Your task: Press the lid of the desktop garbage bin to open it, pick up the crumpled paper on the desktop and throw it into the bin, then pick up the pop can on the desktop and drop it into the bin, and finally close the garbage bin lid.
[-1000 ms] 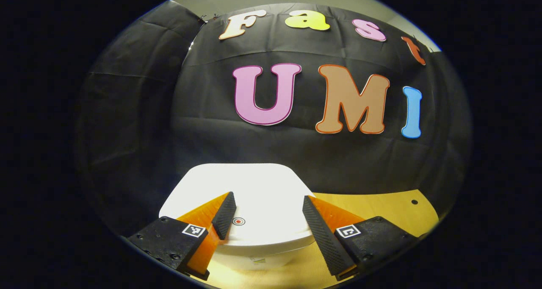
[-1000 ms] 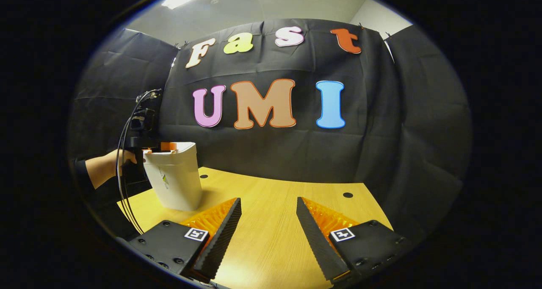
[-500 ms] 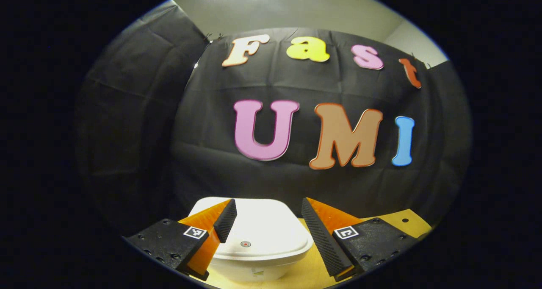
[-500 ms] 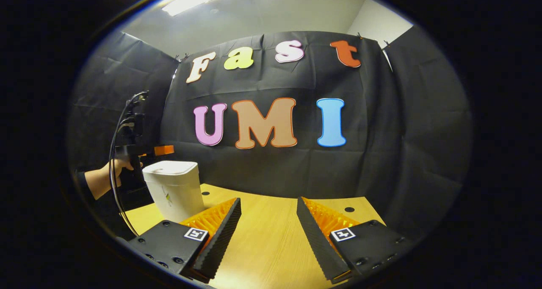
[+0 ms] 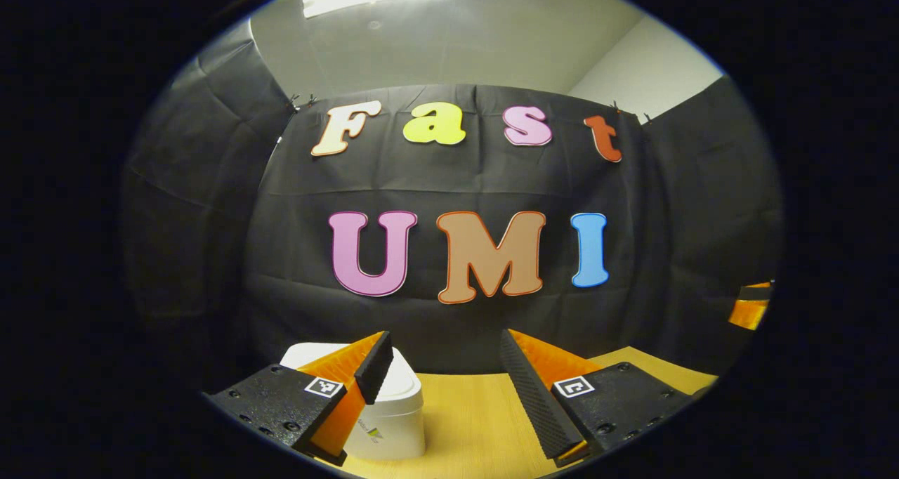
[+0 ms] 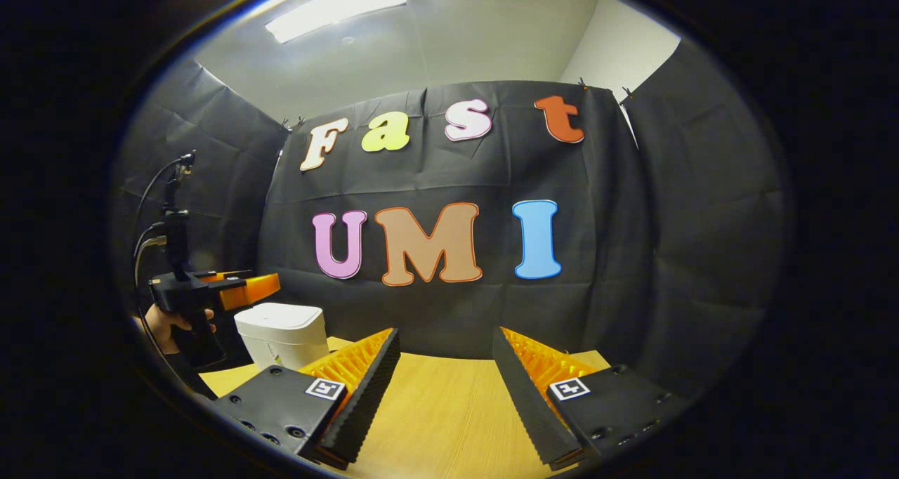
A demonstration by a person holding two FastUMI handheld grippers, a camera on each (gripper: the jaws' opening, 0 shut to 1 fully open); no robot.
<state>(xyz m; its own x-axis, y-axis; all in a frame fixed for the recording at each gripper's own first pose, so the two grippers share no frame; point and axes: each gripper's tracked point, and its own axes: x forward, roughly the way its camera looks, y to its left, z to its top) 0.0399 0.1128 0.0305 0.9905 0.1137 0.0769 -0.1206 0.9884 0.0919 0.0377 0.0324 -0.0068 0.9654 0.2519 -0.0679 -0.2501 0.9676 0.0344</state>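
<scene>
Garbage bin [image 6: 282,333]: lid lay flat, desk [image 6: 435,423] bare; task judged finished. Left gripper [image 5: 444,377], right gripper [image 6: 444,381]: jaws spread, empty. Advice: retreat clear of lid.

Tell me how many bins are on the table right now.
1. The bin stands at the table's left, lid down, just past the left gripper. Anything nearer than both grippers' fingers could be hidden.
</scene>
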